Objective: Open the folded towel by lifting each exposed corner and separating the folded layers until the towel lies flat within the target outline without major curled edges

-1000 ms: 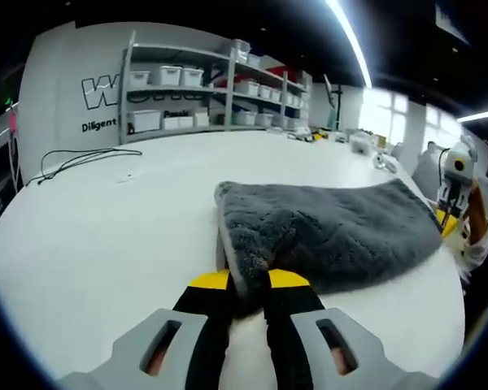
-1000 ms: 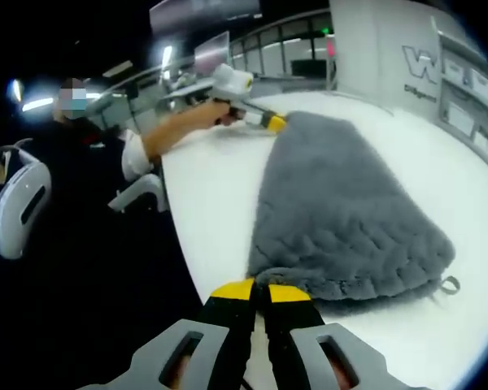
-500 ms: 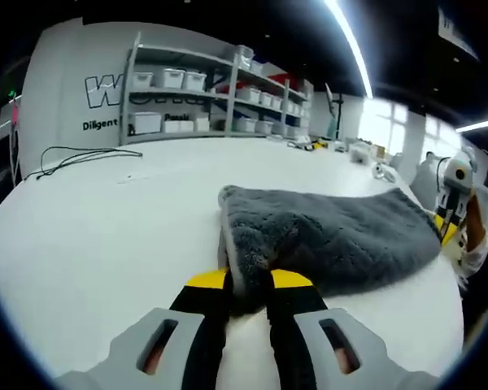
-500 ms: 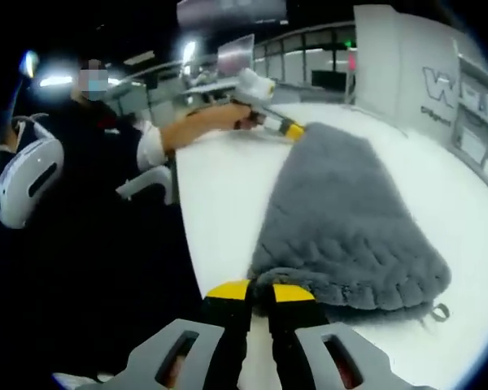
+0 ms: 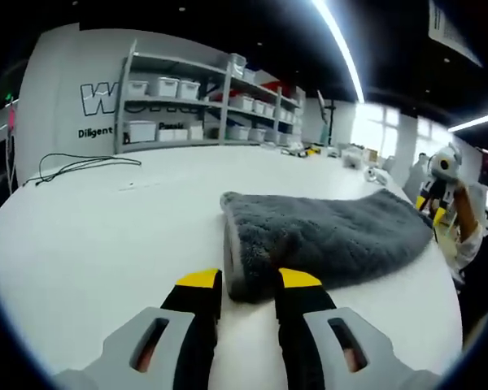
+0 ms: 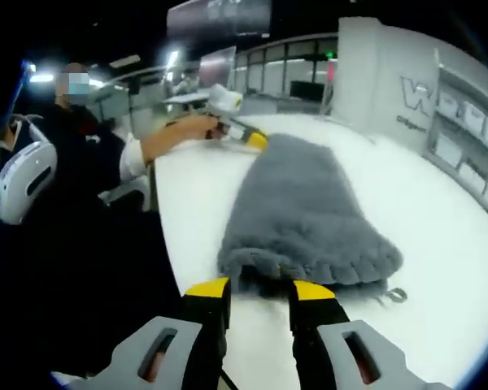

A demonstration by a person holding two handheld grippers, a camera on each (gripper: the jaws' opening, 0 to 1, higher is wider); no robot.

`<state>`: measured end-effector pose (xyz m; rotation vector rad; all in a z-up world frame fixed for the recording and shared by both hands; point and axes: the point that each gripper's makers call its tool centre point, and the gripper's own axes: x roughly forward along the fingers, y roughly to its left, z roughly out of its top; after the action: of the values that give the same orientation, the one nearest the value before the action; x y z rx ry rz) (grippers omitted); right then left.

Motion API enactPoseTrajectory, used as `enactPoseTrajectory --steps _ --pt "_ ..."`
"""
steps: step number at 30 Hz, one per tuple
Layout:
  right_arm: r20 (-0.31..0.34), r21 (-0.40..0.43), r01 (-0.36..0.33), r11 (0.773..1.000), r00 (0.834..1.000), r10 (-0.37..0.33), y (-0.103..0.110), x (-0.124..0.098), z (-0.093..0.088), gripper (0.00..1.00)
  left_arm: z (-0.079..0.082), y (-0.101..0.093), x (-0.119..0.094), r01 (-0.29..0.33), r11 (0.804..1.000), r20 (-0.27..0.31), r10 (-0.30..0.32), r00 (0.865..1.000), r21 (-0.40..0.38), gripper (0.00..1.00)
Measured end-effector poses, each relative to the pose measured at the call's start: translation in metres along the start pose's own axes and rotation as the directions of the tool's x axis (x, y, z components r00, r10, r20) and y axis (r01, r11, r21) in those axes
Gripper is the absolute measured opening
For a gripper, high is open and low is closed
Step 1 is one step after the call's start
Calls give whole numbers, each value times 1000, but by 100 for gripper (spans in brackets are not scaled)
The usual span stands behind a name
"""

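Standing open: the left hand-held gripper (image 5: 249, 284), its yellow-tipped jaws parted on either side of the near corner of the towel (image 5: 325, 236), with nothing pinched. Standing open likewise at the opposite end: the right hand-held gripper (image 6: 260, 291), jaws spread with the towel's rounded, thick edge lying just ahead of and between the tips.

Lying folded and lengthwise between the two, on the white surface (image 5: 106, 236), close to the side where the person is sitting. Resting on the surface just beside the right-hand end: a small hanging loop (image 6: 394, 295).

Risking, from here:
- Closing over the whole thickness at either end, since both jaws are facing a bulky fold and not a single exposed layer; lifting then carrying the bundle up without separating anything.
- Closing too shallow and catching only the pile, the plush corner then slipping out on the lift.
- Pulling unevenly from the two ends, skewing the towel or dragging it toward the near edge of the surface, which is looking close in the right gripper view.
- Leaving the thick rounded edge curled, being already rolled under.
- Snagging the loop with a jaw tip.

Not being able to tell where the target outline lies.
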<state>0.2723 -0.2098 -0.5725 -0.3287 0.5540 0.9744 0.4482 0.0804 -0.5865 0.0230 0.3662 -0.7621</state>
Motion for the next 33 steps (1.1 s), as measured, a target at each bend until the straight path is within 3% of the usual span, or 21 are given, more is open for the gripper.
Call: enactPoseTrajectory --steps 6,9,19,24,28,30,33 --pt "106 108 92 990 989 -104 -28 -12 13 28 9 6 -11 19 998 57 -16 998 -61 21" --pt "138 104 121 987 981 -135 -37 -12 15 33 10 5 -10 20 998 62 -16 998 -63 20" --pt "169 161 178 971 964 -204 -53 -9 19 44 10 5 -10 2 1000 67 -2 998 5 23" --pt "232 258 220 941 931 -282 -74 -9 23 47 10 3 -11 -5 998 63 2 998 57 27" --pt "215 344 249 906 918 -334 -90 -9 11 46 10 3 -11 -3 997 61 -2 998 75 27" --pt "232 394 253 884 903 -362 -98 -10 9 45 9 3 -11 0 997 58 -4 998 71 27" --pt "243 409 247 878 899 -366 -100 -10 8 44 7 3 -10 -5 997 50 1 999 76 27"
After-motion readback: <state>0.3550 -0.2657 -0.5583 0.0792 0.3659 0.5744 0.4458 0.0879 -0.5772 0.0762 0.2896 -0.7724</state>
